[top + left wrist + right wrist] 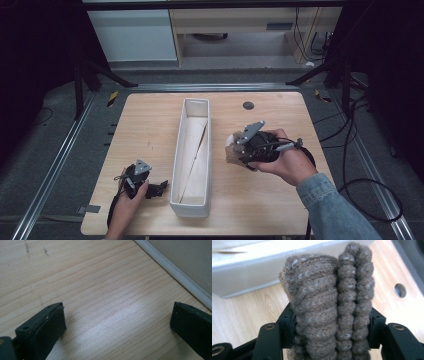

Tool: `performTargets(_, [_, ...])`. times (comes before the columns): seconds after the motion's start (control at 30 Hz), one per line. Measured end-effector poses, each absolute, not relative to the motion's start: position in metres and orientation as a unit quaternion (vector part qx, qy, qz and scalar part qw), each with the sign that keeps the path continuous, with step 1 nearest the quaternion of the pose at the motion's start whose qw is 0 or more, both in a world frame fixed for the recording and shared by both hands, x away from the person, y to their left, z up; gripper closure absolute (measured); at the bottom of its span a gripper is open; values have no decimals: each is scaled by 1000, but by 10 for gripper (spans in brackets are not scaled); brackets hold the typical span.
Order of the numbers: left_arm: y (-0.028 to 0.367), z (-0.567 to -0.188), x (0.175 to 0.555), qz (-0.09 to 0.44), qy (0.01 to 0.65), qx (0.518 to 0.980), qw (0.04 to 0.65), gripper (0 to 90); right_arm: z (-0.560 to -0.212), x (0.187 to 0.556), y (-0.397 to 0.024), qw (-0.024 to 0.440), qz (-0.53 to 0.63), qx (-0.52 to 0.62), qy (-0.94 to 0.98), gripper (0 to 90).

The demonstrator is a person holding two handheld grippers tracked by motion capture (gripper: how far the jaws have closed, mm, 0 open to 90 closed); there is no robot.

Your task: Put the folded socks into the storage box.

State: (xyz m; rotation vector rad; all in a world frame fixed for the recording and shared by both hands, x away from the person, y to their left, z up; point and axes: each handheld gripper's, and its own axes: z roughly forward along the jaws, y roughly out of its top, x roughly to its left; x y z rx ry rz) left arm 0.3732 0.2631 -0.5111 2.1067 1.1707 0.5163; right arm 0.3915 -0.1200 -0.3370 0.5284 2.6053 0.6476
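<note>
At the left of the wooden table (150,125), near its front edge, the person's left hand (125,202) holds the left gripper (159,188) low over the wood, pointing toward the near end of the long white bin (176,165). In the left gripper view its two black jaws stand spread wide apart with bare wood grain between them, and the bin's white wall (180,275) crosses the upper right corner. The bin lies lengthwise down the middle of the table, open on top, with a pale divider panel (192,150) leaning at a slant inside it. Just to the right of the bin, the right hand (285,162), in a denim sleeve (335,210), holds the right gripper (235,147), which pinches a folded brown knit cloth (233,150). In the right gripper view the thick ribbed folds of the cloth (329,305) stand upright, squeezed between the two jaws, with the bin's wall (249,277) just behind it. A small round hole (248,105) sits in the table toward the far edge, right of the bin.
</note>
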Motion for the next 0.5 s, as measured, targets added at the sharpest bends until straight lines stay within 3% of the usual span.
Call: performTargets(0.5, [263, -511, 373, 198, 447, 807, 331, 0, -290, 399, -82, 222, 232, 149, 935, 423])
